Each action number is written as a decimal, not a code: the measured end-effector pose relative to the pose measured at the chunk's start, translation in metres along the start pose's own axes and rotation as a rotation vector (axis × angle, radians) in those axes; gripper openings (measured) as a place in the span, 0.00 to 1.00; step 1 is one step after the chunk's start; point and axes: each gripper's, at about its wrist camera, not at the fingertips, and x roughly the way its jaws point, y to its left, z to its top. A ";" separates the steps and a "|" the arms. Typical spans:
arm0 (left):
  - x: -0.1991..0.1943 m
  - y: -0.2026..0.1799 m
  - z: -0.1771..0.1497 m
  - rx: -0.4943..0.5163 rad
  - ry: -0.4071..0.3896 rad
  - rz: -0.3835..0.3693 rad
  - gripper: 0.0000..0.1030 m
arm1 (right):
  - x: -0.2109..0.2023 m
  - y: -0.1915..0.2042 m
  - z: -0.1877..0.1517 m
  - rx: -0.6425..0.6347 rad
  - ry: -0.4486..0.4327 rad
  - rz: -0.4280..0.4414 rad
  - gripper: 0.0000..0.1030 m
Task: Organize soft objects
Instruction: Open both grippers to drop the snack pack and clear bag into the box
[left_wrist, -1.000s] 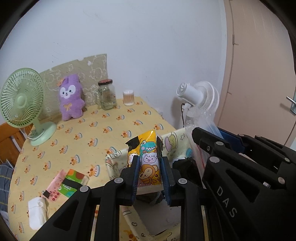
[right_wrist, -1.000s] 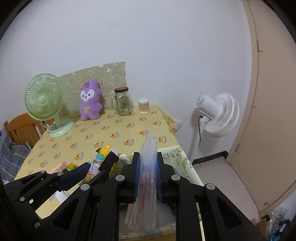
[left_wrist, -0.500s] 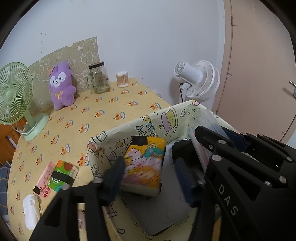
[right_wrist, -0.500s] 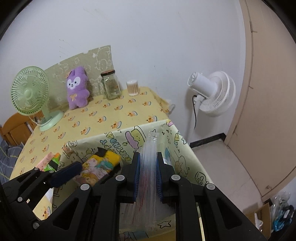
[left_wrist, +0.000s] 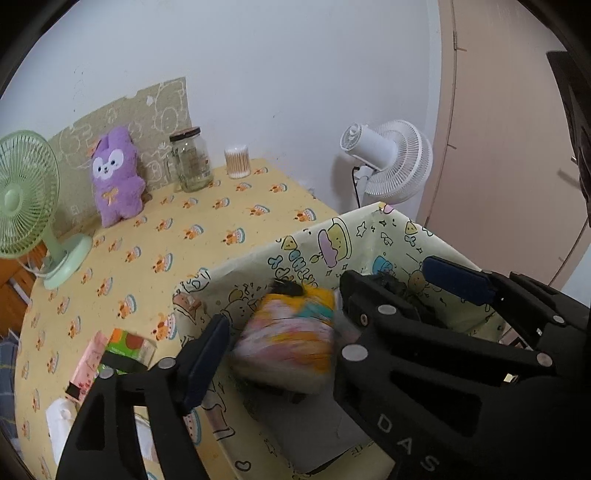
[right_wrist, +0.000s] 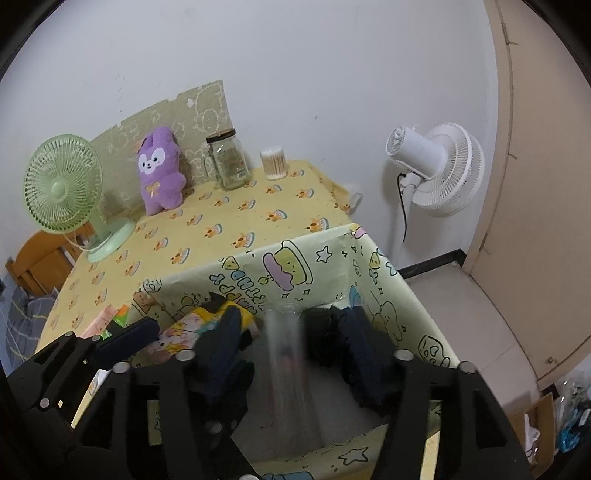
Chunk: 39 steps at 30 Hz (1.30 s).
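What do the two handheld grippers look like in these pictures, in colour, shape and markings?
The left gripper and the right gripper are both matte black angular frames joined by round silver rivets, each with two fingers that carry dark blue pads. White letters "DAS" mark the right gripper's body in the left wrist view. No cables, hands or sleeves show.

Snack packet in storage box, plush toy behind on table

A white wall backs the table (yellow patterned cloth), beside a beige door.
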 end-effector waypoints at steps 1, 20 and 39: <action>0.000 0.000 0.000 0.005 0.001 0.002 0.81 | 0.000 0.000 0.000 0.001 0.000 -0.003 0.66; -0.028 0.007 0.000 -0.006 -0.040 0.020 0.96 | -0.034 0.013 0.001 -0.006 -0.054 -0.008 0.81; -0.088 0.028 -0.010 -0.045 -0.130 0.040 0.98 | -0.091 0.048 -0.003 -0.057 -0.165 -0.019 0.93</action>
